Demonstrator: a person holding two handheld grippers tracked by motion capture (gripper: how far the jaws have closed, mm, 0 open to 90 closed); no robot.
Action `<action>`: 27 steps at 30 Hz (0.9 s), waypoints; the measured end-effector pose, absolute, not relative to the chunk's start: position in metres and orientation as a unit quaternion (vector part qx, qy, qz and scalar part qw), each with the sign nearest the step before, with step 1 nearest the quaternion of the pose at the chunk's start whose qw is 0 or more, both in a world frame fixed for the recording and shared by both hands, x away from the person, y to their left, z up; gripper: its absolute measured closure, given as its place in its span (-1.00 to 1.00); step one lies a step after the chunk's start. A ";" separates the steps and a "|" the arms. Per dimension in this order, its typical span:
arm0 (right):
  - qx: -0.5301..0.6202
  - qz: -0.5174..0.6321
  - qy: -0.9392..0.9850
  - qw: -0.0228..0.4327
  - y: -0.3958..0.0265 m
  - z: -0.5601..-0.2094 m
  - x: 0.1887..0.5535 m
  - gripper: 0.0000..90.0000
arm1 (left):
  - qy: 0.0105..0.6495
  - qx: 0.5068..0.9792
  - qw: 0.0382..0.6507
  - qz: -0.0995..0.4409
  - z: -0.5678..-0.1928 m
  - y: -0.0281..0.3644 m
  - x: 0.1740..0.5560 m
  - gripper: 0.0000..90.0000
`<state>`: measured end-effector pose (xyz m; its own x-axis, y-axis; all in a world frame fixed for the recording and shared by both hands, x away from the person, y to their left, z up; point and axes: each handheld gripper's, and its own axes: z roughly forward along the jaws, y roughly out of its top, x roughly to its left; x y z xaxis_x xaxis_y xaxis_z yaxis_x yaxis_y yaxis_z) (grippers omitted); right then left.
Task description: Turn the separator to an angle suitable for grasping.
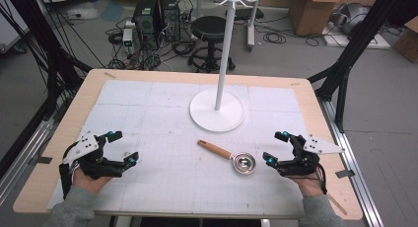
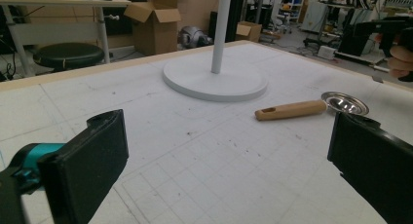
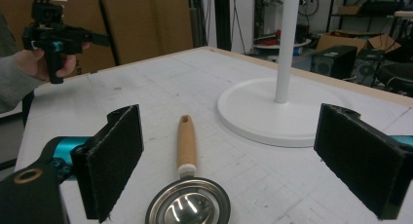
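Note:
A small metal ladle with a wooden handle (image 1: 227, 156) lies on the white gridded mat (image 1: 162, 113), bowl toward the right. Its handle (image 2: 290, 109) points left, and the bowl (image 3: 189, 208) sits close before my right gripper. My right gripper (image 1: 276, 148) hovers open just right of the bowl, nothing between its pads. My left gripper (image 1: 124, 146) is held open at the mat's left side, well away from the ladle. A white stand with a round base (image 1: 217, 108) and a tall pole rises behind the ladle.
The wooden table edge (image 1: 197, 75) frames the mat. Beyond it stand a black stool (image 1: 209, 27), computer towers, cables and cardboard boxes on the floor. Black frame legs flank both sides of the table.

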<state>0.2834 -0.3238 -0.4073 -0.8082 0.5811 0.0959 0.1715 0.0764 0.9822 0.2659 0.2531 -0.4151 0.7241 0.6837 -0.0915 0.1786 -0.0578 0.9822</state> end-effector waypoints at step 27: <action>0.286 0.583 0.752 0.114 -0.296 -0.396 0.306 0.22 | 0.321 0.688 0.620 0.197 -0.414 0.260 0.261 -0.96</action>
<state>0.3056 -0.2956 -0.3961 -0.8109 0.5626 0.1612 0.2962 0.1570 0.9421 0.2610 0.2597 -0.4144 0.7164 0.6860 -0.1274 0.1974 -0.0241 0.9800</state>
